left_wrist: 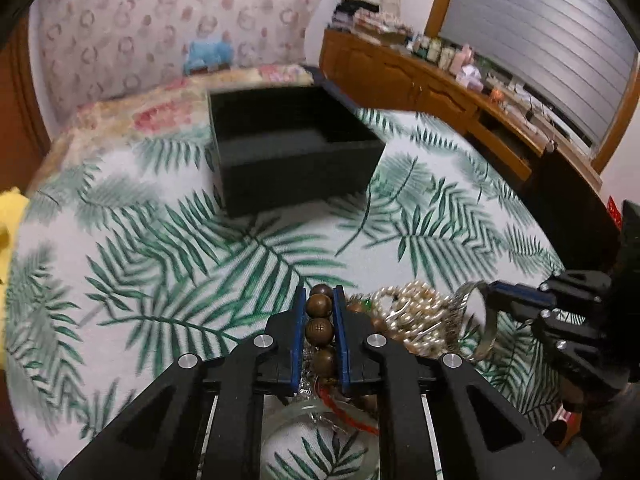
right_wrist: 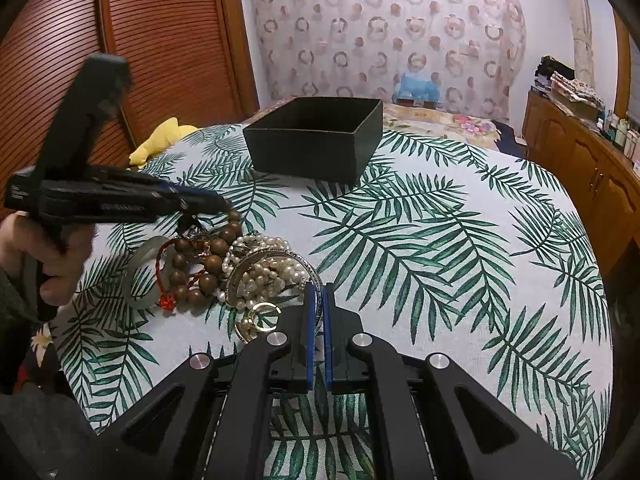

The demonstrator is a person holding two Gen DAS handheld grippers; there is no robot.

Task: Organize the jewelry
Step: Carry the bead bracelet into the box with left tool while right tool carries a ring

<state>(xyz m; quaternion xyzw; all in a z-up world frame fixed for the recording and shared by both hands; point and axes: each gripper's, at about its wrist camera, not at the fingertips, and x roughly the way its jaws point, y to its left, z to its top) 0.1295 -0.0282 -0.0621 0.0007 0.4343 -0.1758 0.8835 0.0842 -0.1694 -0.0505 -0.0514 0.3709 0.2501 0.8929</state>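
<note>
right wrist, leaf-print tablecloth, patterned curtain

The left wrist view sits just behind its own fingers, looking steeply down and forward across the palm-leaf bedspread toward the black box, with the wooden dresser at the right. The right wrist view looks from a similar low angle across the same bedspread, facing the box and the patterned curtain. Both are close to the jewelry pile, and each catches the other gripper at its edge.
</note>
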